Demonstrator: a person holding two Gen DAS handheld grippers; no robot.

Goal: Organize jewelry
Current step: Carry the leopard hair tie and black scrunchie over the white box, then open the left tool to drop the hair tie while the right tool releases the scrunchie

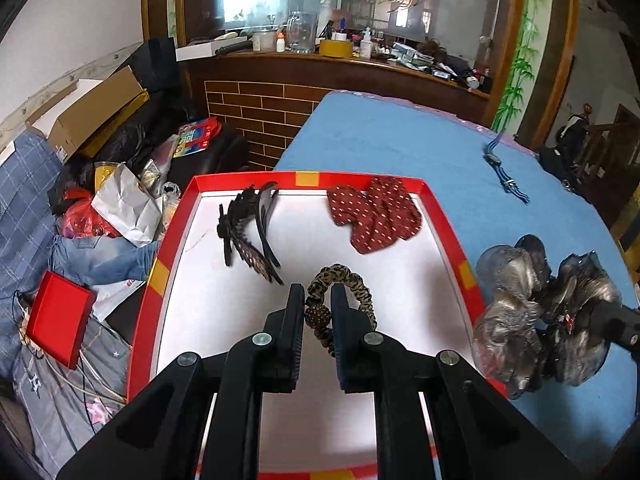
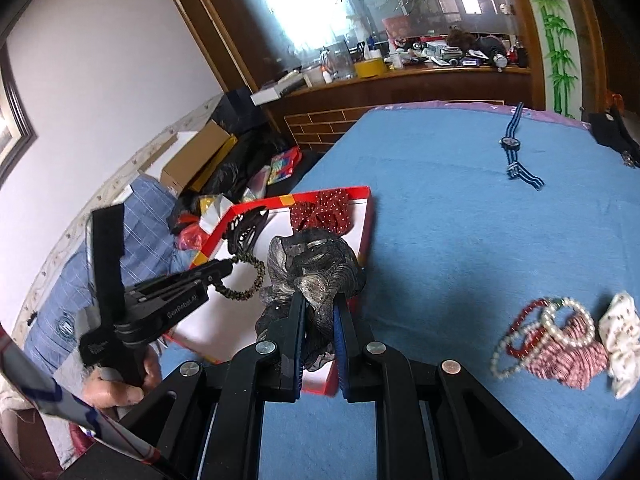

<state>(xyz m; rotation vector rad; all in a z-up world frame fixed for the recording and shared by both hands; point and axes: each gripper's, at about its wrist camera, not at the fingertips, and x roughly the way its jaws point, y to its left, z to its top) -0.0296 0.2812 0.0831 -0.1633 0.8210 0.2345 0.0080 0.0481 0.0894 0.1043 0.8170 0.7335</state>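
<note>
My left gripper (image 1: 318, 292) is shut on a leopard-print hair tie (image 1: 344, 276) with a beaded ball, held over the white floor of a red-rimmed box (image 1: 436, 204). Inside the box lie a black feathered hairband (image 1: 248, 232) and a red dotted bow (image 1: 376, 216). My right gripper (image 2: 320, 300) is shut on a grey shiny scrunchie (image 2: 316, 264), held above the box's right rim (image 2: 366, 216); the same grey scrunchie (image 1: 532, 308) shows in the left wrist view. On the blue cloth lie a striped watch (image 2: 516, 148), bead bracelets (image 2: 536, 332), a pink scrunchie (image 2: 568, 356) and a white scrunchie (image 2: 620, 336).
The box sits at the left edge of a blue-covered table (image 1: 400, 140). Left of the table is a sofa piled with clothes, bags, a cardboard box (image 1: 88, 112) and a small red box (image 1: 60, 320). A cluttered wooden counter (image 1: 360, 60) stands behind. A hand (image 2: 120, 388) holds the left gripper.
</note>
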